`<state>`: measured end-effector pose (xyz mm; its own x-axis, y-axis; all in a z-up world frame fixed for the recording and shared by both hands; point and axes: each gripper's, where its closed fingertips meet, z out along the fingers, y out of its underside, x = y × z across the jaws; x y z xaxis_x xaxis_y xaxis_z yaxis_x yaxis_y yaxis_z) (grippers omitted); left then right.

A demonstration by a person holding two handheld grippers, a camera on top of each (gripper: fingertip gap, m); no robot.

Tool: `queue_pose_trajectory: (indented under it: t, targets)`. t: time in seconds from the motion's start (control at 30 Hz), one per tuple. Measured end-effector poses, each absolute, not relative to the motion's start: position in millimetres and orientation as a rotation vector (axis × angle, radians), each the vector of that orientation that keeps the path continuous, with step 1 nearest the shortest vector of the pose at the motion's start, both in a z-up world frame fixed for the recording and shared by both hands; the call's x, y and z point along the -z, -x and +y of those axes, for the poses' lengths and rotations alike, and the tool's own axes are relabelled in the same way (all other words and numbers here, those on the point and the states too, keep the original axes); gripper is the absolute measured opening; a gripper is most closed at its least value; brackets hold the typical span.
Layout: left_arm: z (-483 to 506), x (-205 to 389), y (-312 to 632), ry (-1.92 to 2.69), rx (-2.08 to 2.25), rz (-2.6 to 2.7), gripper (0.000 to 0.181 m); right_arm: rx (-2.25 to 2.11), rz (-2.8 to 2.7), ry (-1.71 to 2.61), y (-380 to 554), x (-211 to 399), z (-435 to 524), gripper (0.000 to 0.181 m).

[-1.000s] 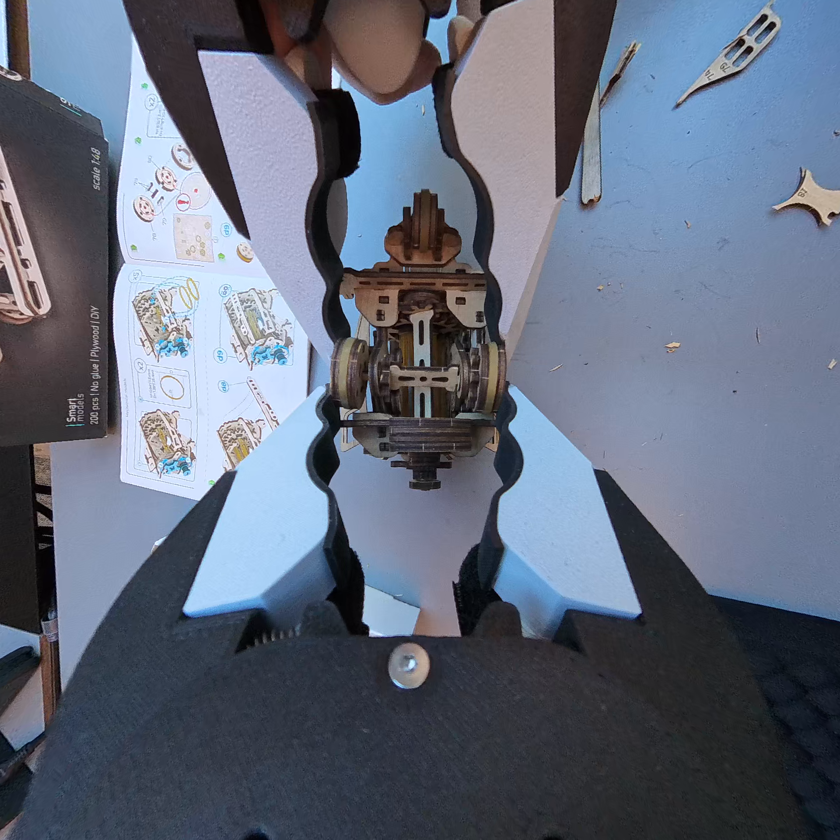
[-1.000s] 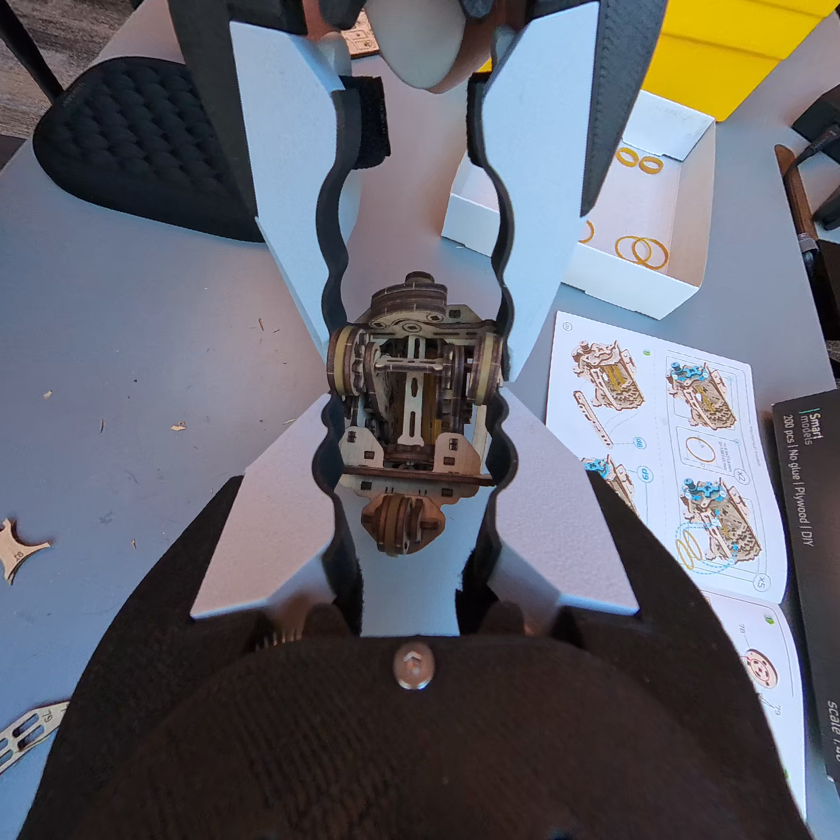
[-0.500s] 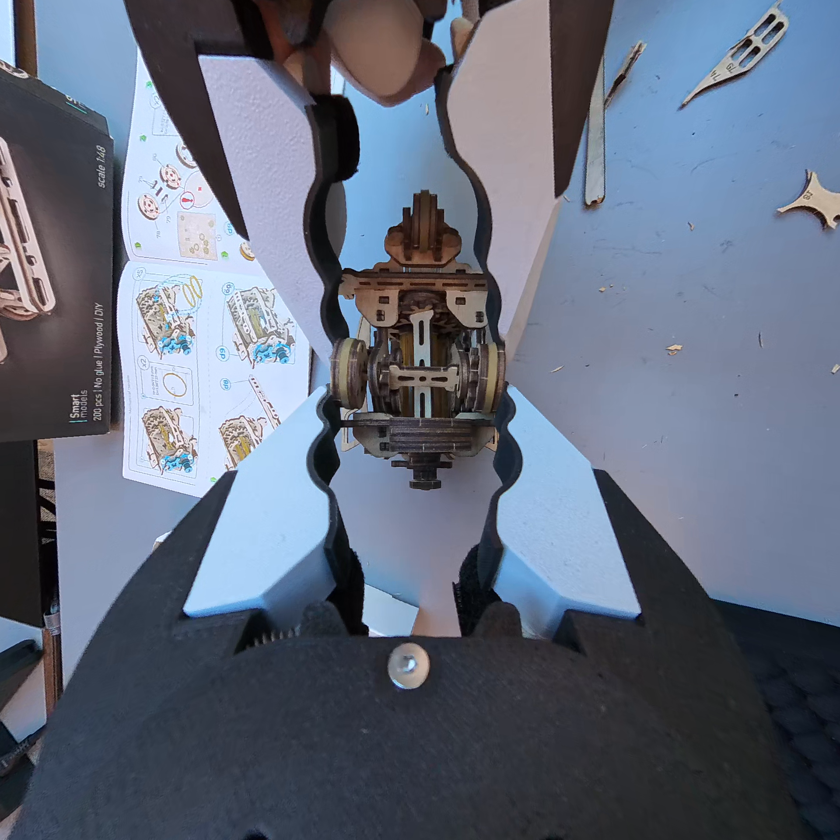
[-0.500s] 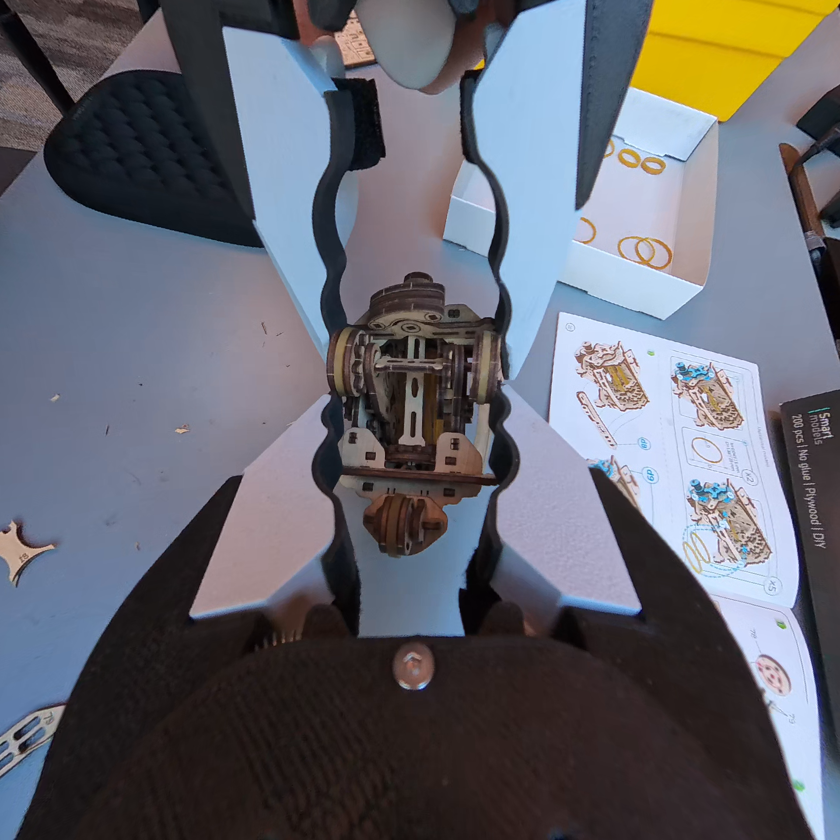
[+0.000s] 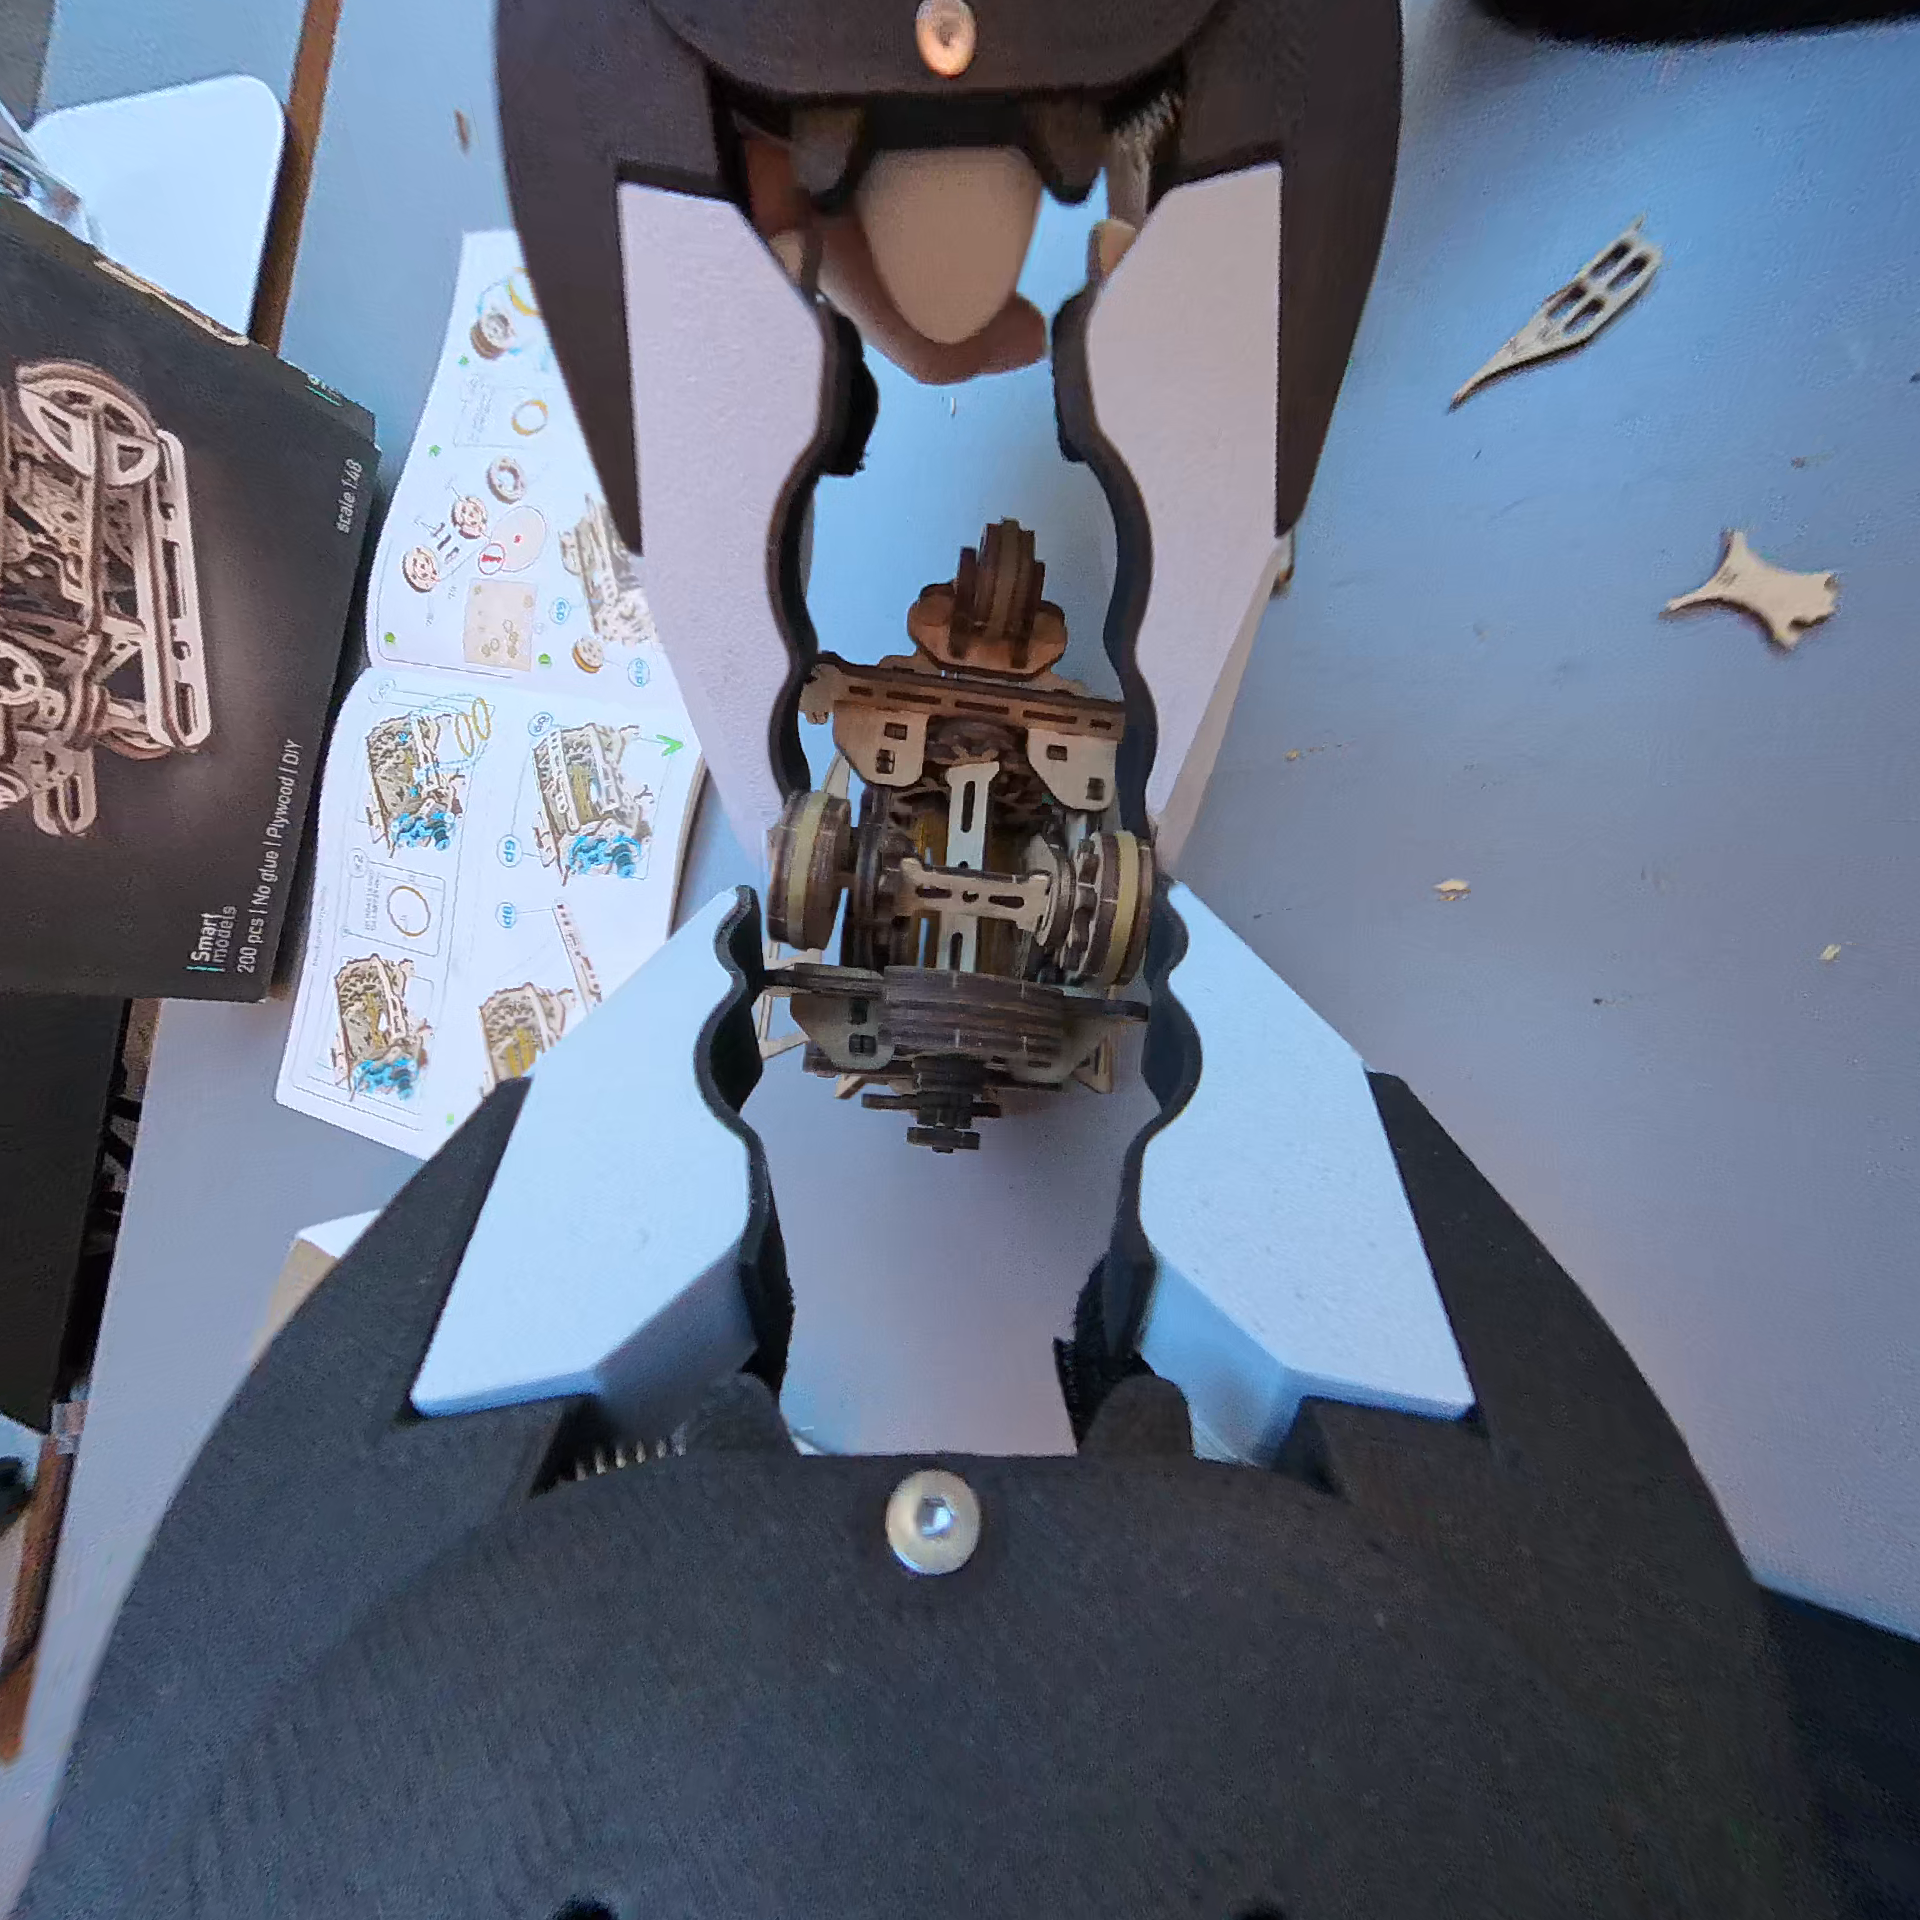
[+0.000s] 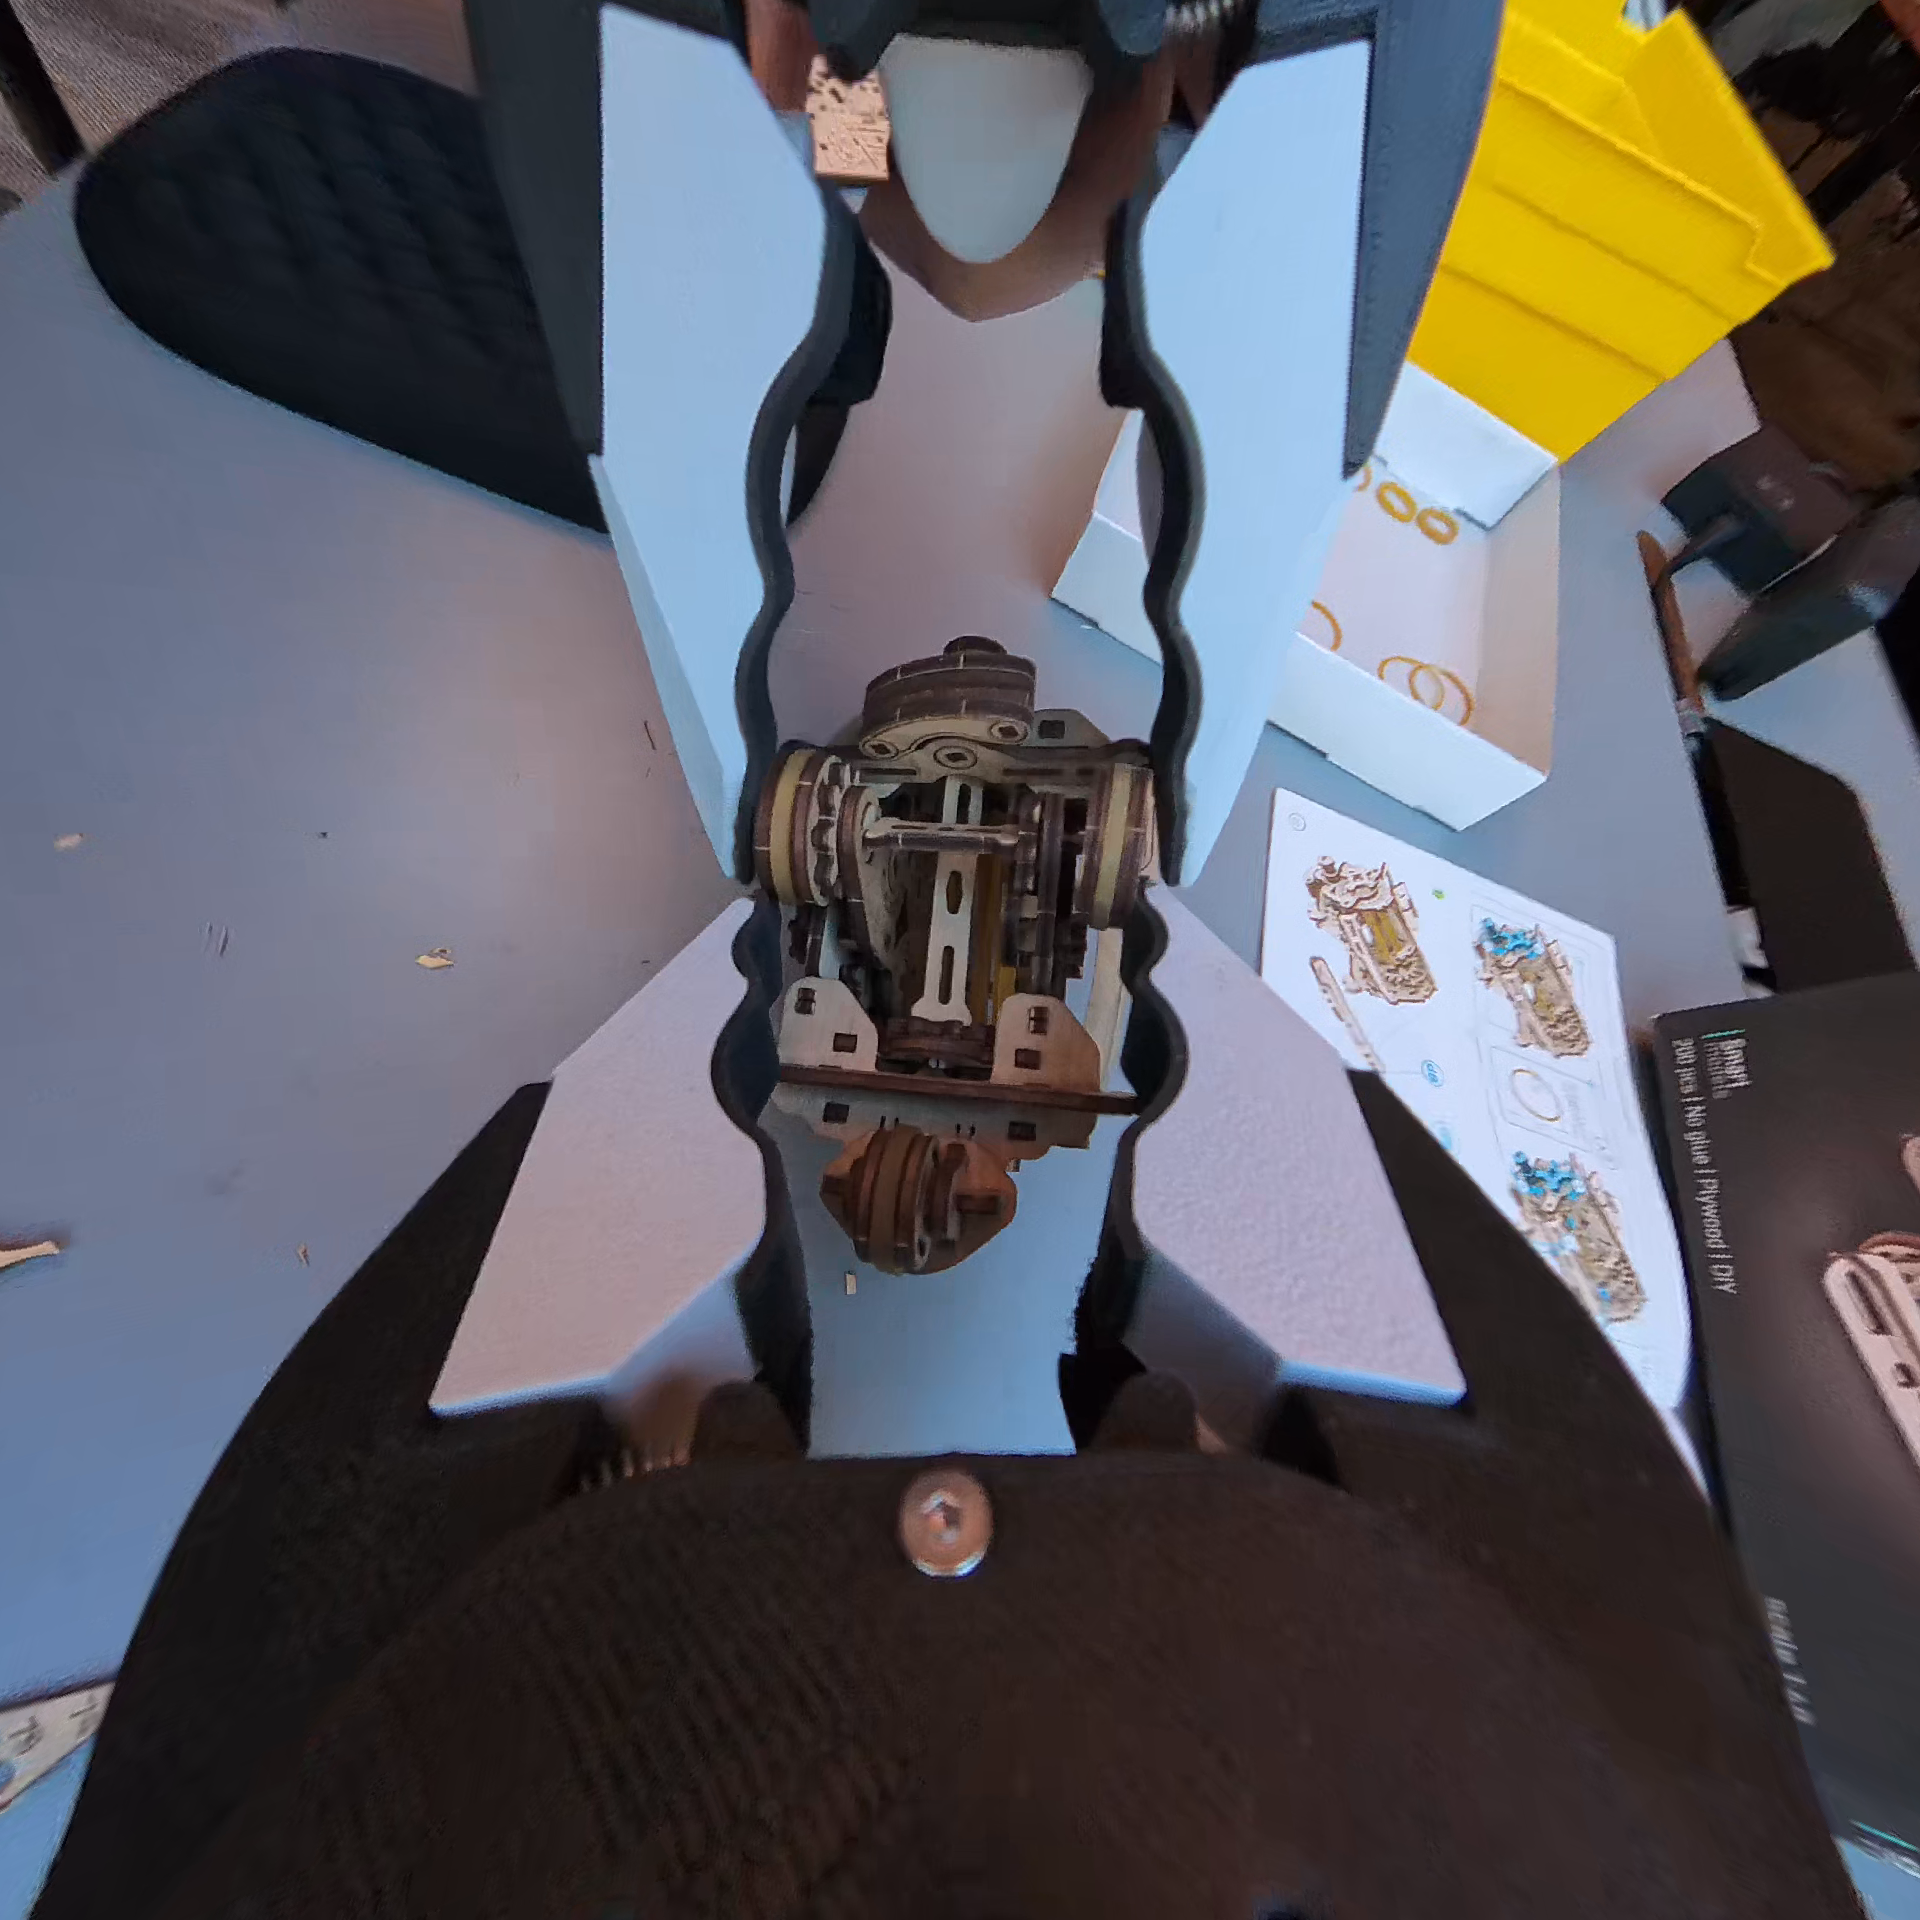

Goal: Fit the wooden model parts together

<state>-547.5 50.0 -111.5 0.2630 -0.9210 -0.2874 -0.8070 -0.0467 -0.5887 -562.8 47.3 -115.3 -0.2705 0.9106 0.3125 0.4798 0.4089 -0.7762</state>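
A small wooden model point(image 5: 961, 883) of laser-cut plywood, with wheels on both sides and gears inside, hangs above the grey table point(image 5: 1558, 935). My left gripper point(image 5: 951, 904) is shut on the model's flanks from the near side. My right gripper comes in from the far side, and its white fingers point(image 5: 717, 520) press on the wheels. In the right wrist view the model point(image 6: 951, 935) sits the other way round. My right gripper point(image 6: 948, 914) is shut on it there, and the left gripper's fingers point(image 6: 707, 468) meet it from beyond.
A black model box point(image 5: 156, 675) and an open instruction booklet point(image 5: 488, 831) lie to the left. Loose wooden offcuts point(image 5: 1756, 597) lie to the right. A white box with yellow rings point(image 6: 1423, 644), yellow bins point(image 6: 1579, 239) and a black mat point(image 6: 312, 281) are farther off. My left and right fingertips are right by each other.
Both grippers keep their hold on the model. The pair has tilted and shifted a little, so more of each opposite gripper's body shows. The model sits slightly rotated.
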Motion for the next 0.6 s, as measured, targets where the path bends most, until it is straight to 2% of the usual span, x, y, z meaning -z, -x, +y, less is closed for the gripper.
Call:
queue_pose_trajectory:
  t: [0.13, 0.27, 0.6]
  targets:
    - [31, 105, 547, 1.852, 0.309, 1.459, 0.073, -0.604, -1.892, 1.072, 563, 114, 30, 0.065]
    - [16, 102, 554, 1.844, 0.351, 1.347, 0.083, -0.591, -1.873, 1.051, 559, 112, 15, 0.066]
    - [1, 93, 575, 1.777, 0.474, 1.131, 0.076, -0.710, -1.835, 1.093, 559, 112, -20, 0.060]
